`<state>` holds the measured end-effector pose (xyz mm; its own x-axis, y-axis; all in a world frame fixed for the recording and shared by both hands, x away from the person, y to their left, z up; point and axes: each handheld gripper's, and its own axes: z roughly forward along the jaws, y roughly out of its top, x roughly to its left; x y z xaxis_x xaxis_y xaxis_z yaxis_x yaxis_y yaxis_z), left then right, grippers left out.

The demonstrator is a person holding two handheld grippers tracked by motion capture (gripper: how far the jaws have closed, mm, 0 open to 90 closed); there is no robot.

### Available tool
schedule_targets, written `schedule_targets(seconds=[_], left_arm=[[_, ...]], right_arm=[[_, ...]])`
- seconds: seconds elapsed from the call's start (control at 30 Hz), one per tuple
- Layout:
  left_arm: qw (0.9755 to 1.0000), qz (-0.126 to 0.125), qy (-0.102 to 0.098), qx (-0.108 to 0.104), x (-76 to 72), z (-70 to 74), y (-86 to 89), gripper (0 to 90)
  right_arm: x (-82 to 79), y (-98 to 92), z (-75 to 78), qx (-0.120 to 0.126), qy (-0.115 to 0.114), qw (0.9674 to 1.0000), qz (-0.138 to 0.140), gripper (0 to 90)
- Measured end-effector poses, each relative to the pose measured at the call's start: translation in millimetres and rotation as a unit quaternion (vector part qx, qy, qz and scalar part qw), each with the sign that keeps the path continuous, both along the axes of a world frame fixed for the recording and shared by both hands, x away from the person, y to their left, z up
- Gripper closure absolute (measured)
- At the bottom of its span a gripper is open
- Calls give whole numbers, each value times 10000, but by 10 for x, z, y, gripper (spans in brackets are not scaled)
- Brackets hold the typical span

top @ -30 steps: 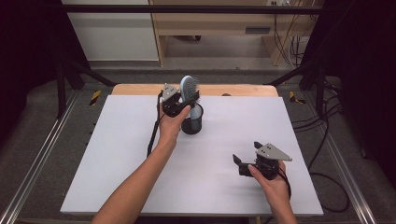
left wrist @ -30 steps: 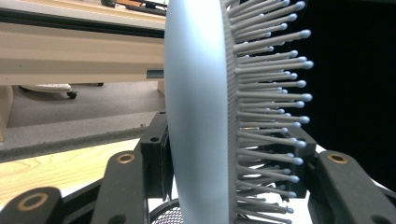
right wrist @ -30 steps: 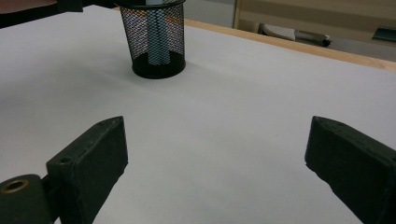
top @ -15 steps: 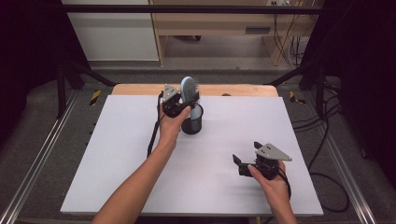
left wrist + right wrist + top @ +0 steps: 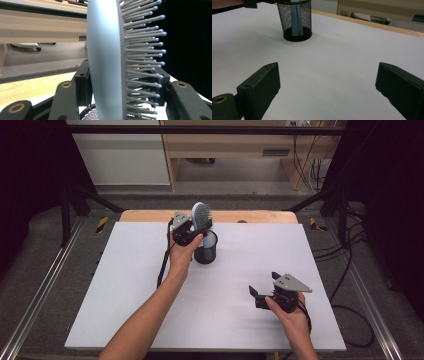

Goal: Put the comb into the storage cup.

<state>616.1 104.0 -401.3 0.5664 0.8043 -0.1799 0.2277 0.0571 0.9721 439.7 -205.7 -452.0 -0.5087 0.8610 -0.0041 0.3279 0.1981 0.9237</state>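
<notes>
Lab test bench, white table (image 5: 125,320), metal rails (image 5: 35,305), trailing cables (image 5: 350,270)

Left gripper (image 5: 192,231) clamped on the oval head of a pale blue plastic hairbrush (image 5: 201,216), handle down inside a black wire-mesh cup (image 5: 205,250), white table (image 5: 125,290), right gripper (image 5: 256,290) well apart near the front edge, jaws spread

A white table top (image 5: 130,285) carries a strip of bare wooden edge (image 5: 250,216) along its far side. Metal rails (image 5: 35,295) run along the left and right of the table over a grey floor (image 5: 240,200). Beyond the table stands a white cabinet (image 5: 117,155) and, beside it, a light wooden bench (image 5: 225,142). Black cables (image 5: 350,270) lie on the floor at the right, with more hanging near the bench. Yellow-black marked feet (image 5: 102,224) sit at the table's far corners.
</notes>
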Motion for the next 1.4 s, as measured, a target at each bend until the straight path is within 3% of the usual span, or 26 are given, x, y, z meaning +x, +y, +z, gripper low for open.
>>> schedule_targets(seconds=[1.4], left_arm=[[9987,202,298,-372,70,-116,327,410]], right_arm=[[6,33,-9,-17,47,10000,53,58]])
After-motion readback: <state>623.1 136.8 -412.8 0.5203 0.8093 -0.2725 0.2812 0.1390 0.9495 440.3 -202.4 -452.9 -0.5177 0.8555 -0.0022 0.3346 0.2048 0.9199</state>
